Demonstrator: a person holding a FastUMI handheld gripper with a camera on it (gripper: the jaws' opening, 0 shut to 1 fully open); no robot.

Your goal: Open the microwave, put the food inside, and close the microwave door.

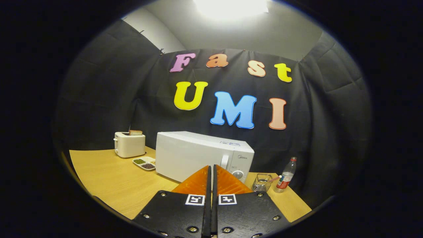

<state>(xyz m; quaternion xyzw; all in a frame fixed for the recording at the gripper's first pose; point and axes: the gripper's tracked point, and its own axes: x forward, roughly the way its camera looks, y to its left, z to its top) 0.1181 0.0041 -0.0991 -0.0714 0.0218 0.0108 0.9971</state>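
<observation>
A white microwave (198,157) stands on the wooden table (105,181) with its door closed; its handle (225,161) and round dial (237,174) face me just beyond my fingertips. My gripper (211,170) is shut, the two fingers pressed together with nothing between them, held above the table a little short of the microwave's front. A small white tray of food (145,163) in compartments lies on the table to the left of the microwave.
A white toaster (129,144) with a slice of bread in it stands behind the tray. To the right of the microwave are a glass cup (261,182) with a straw and a plastic bottle (286,175). Black cloth walls close the booth.
</observation>
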